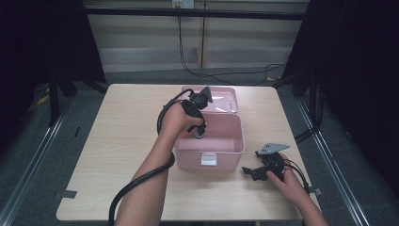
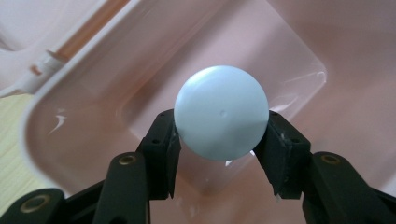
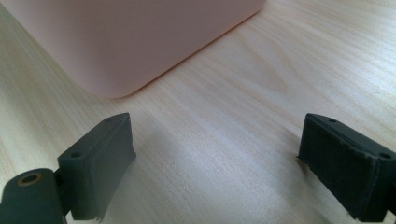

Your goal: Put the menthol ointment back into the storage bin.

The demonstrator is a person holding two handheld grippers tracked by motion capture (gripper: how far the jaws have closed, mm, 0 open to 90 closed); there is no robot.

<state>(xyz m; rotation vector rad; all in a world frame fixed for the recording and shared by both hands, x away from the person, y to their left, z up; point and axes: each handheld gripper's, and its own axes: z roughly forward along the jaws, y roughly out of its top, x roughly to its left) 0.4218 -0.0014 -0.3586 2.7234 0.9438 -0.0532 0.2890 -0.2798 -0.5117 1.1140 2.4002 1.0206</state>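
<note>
Ball (image 2: 221, 119), one, pale blue, sits clamped between the two jaws of the left hand-held gripper (image 2: 221, 135), hanging over the inside of one pink box (image 2: 93, 93).

High view: the left hand-held gripper (image 1: 199, 133) points down into the open box (image 1: 235, 149) at mid-bench (image 1: 117, 141). One pink lid (image 1: 221, 99) lies flat just behind the box. The right hand-held gripper (image 1: 248, 171) rests low on the bench, right of the box, in the right hand (image 1: 287, 181).

Right gripper view: the right hand-held gripper (image 3: 215, 158) has its two jaws spread wide over bare wood with nothing between them; a rounded corner of the box (image 3: 130, 42) stands just ahead.
</note>
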